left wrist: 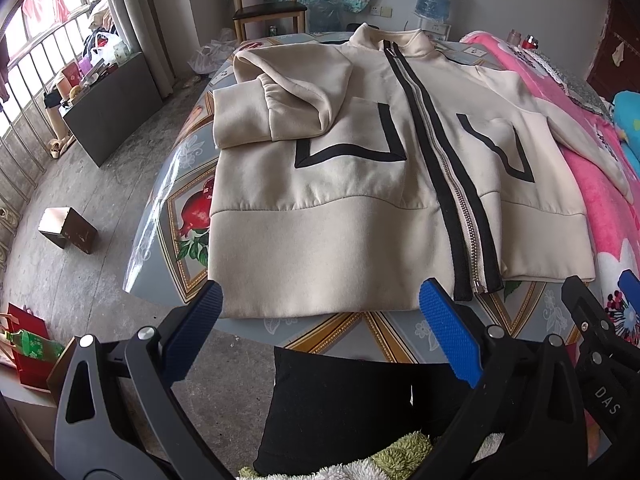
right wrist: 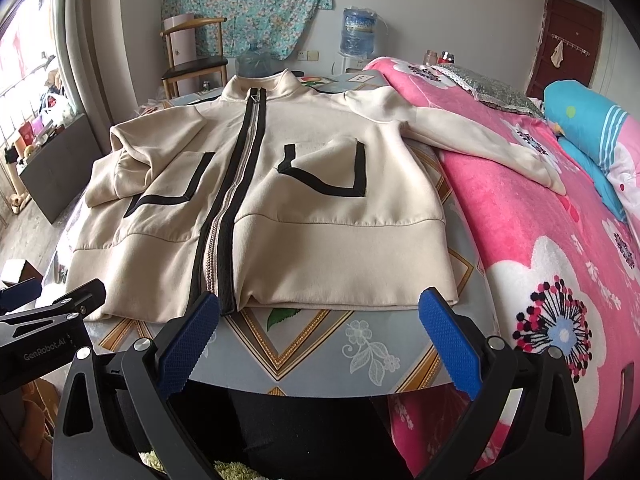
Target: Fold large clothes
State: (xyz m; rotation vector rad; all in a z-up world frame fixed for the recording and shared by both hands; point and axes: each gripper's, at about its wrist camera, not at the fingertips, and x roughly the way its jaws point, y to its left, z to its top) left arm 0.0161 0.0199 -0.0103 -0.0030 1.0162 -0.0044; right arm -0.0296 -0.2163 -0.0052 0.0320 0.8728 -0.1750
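Observation:
A cream zip jacket (left wrist: 320, 208) with black trim lies front-up on the patterned table (left wrist: 176, 216), collar away from me. Its left sleeve (left wrist: 256, 108) is folded in over the chest. The other sleeve (right wrist: 488, 140) stretches out onto the pink blanket (right wrist: 520, 216). My left gripper (left wrist: 320, 300) hovers open just short of the jacket's hem, nothing between its blue pads. My right gripper (right wrist: 320, 304) is open too, at the hem (right wrist: 340, 276) near the zip's bottom end. The same jacket (right wrist: 260, 216) fills the right wrist view.
A bed with a pink flowered blanket (left wrist: 600, 200) runs along the table's right side, with a blue pillow (right wrist: 588, 120). A wooden chair (left wrist: 264, 4) and water bottles (right wrist: 358, 32) stand behind. A dark cabinet (left wrist: 112, 104) and small box (left wrist: 68, 228) sit on the floor at left.

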